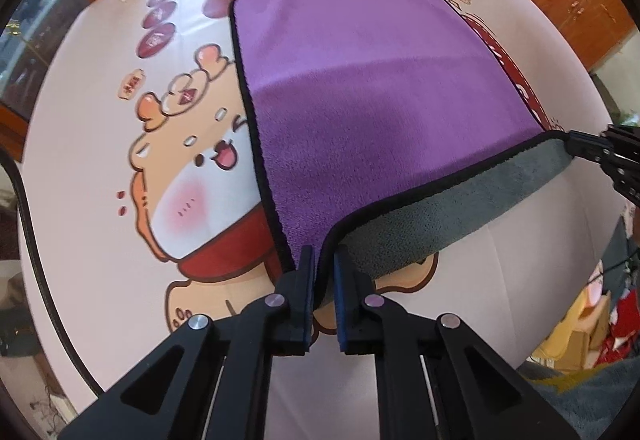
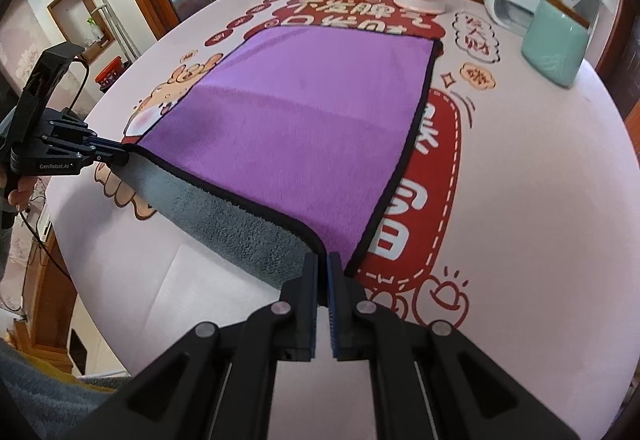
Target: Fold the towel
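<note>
I have the purple towel point(image 1: 360, 87) on the table point(image 1: 100, 240) pinched at both near corners – left gripper point(image 1: 324, 268) and right gripper point(image 2: 323, 272) closed on it, lifted I think – so next both carry them to the far edge together.

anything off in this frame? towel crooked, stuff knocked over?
Nothing stands out. The towel lies flat and square on the table, its near edge lifted evenly by the left tongs and right tongs, one at each corner.
</note>
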The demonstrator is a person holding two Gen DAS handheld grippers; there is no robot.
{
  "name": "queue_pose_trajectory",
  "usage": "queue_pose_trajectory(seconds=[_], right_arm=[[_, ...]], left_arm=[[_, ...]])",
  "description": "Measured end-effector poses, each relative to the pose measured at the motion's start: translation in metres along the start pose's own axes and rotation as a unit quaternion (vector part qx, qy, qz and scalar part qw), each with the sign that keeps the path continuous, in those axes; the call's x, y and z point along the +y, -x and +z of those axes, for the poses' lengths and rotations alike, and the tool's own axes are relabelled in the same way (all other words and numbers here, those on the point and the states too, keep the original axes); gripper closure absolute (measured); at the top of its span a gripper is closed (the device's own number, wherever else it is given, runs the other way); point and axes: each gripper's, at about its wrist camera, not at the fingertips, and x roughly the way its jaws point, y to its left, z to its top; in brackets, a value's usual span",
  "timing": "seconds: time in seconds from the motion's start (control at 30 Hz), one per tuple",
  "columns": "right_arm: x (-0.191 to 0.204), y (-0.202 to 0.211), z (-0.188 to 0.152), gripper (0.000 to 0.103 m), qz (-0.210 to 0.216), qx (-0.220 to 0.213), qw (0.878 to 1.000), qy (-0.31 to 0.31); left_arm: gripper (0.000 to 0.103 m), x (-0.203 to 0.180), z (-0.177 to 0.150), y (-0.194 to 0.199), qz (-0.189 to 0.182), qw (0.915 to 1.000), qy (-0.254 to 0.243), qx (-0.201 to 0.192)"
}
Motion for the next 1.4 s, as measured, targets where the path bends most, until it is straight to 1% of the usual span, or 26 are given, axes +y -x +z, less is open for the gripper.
queue_pose_trajectory(seconds=[0.2,0.4,0.57,0.8,0.97,1.13,1.23,1.4], right_arm=[[0.004,0.019,0.013,0.099,-0.012,-0.026,1.000,0.005],[-0.002,0.037,0.034,0.099,-0.013,-0.059,0.998,0.003],[-0.005,0.046,0.057,0.099,-0.025,-0.081,0.996,-0.002],[-0.016,0.044,0.096,0.099,-0.047,-0.106,0.993,-0.019],[-0.033,0.028,0.126,0.099,-0.072,-0.109,0.991,-0.042],[-0.052,0.004,0.154,0.099,-0.095,-0.112,0.986,-0.072],[-0.064,-0.013,0.170,0.099,-0.107,-0.114,0.984,-0.090],[-0.077,-0.041,0.193,0.099,-0.128,-0.113,0.980,-0.102]], left_arm=[[0.097,-0.004,0.005,0.018,0.035,0.9988,0.029,-0.020],[0.097,-0.006,0.013,0.036,0.070,0.9947,0.060,-0.046],[0.097,0.001,0.037,0.049,0.088,0.9901,0.082,-0.073],[0.097,0.019,0.088,0.055,0.094,0.9852,0.097,-0.106],[0.097,0.033,0.131,0.044,0.089,0.9843,0.094,-0.120],[0.097,0.047,0.173,0.020,0.086,0.9838,0.097,-0.124],[0.097,0.053,0.194,0.001,0.089,0.9835,0.101,-0.120],[0.097,0.061,0.218,-0.025,0.096,0.9827,0.108,-0.116]])
